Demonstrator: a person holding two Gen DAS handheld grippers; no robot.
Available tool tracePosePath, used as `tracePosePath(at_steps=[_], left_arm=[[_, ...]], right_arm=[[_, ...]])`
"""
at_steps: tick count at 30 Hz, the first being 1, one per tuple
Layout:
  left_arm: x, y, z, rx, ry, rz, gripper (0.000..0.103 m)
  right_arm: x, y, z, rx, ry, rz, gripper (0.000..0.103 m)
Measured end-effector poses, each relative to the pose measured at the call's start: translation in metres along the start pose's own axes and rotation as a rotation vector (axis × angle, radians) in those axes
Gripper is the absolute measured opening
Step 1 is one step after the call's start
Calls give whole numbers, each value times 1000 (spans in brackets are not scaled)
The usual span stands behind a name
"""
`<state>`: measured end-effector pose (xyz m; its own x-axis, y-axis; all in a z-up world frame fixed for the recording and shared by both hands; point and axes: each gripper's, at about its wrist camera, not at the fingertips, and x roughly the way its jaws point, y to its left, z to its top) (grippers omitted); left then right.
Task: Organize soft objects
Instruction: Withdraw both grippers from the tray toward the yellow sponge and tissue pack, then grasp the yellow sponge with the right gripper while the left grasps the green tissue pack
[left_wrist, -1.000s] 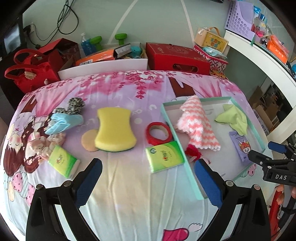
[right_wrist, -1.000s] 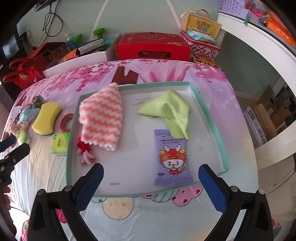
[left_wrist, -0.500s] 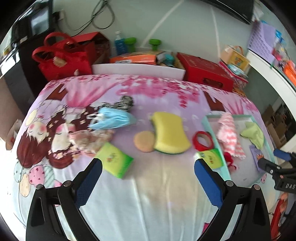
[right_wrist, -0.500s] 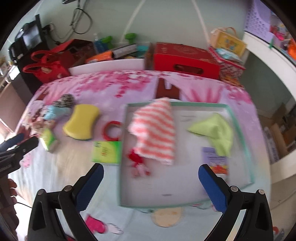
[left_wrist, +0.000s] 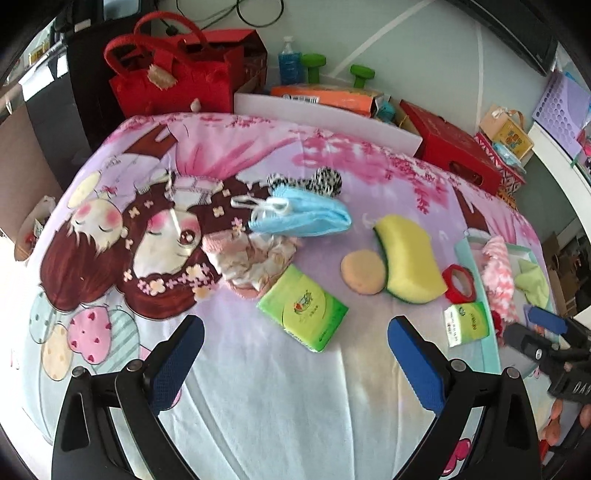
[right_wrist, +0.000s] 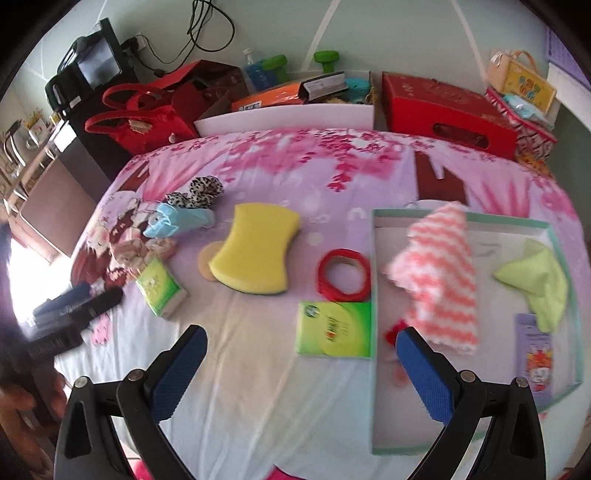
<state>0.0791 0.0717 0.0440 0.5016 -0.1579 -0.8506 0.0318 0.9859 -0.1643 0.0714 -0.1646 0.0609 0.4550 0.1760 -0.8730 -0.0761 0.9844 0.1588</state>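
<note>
Two grippers hover above the bed, both with jaws spread wide and nothing between them. The left gripper (left_wrist: 295, 354) hangs over pale sheet just short of a green tissue pack (left_wrist: 303, 308), pointing toward the cluster of soft things. The right gripper (right_wrist: 301, 367) sits low, its right finger near the left wall of the teal-rimmed tray (right_wrist: 373, 273), with a second green tissue pack (right_wrist: 334, 328) lying just ahead, touching that wall.

On the cartoon-print bedsheet (left_wrist: 258, 387) lie a yellow sponge (left_wrist: 410, 258), a round tan puff (left_wrist: 363, 272) touching its edge, a blue face mask (left_wrist: 303, 218), a leopard-print scrunchie (left_wrist: 314, 179) behind it, and a crumpled pinkish cloth (left_wrist: 255, 258). A red tape ring (right_wrist: 344, 275) rests between sponge and tray. Inside the tray are a pink zigzag cloth (right_wrist: 439, 273) draped over the far rim, a lime-green cloth (right_wrist: 537, 282) and a purple wipes packet (right_wrist: 537, 363).

Beyond the bed stand a red tote bag (left_wrist: 166, 83), a red box (right_wrist: 447, 110) and green dumbbells (left_wrist: 334, 70) against the wall.
</note>
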Motion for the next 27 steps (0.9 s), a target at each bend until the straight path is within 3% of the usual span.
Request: tracePosePath(at_steps=[11, 22, 27], left_arm=[[50, -6, -6, 33, 60, -3, 100], [67, -11, 2, 32, 34, 8, 100], [72, -11, 1, 30, 39, 2, 96]], right_arm=[[47, 17, 27, 31, 36, 63, 103], [87, 32, 45, 30, 68, 82, 103], [98, 35, 46, 27, 82, 82, 96]])
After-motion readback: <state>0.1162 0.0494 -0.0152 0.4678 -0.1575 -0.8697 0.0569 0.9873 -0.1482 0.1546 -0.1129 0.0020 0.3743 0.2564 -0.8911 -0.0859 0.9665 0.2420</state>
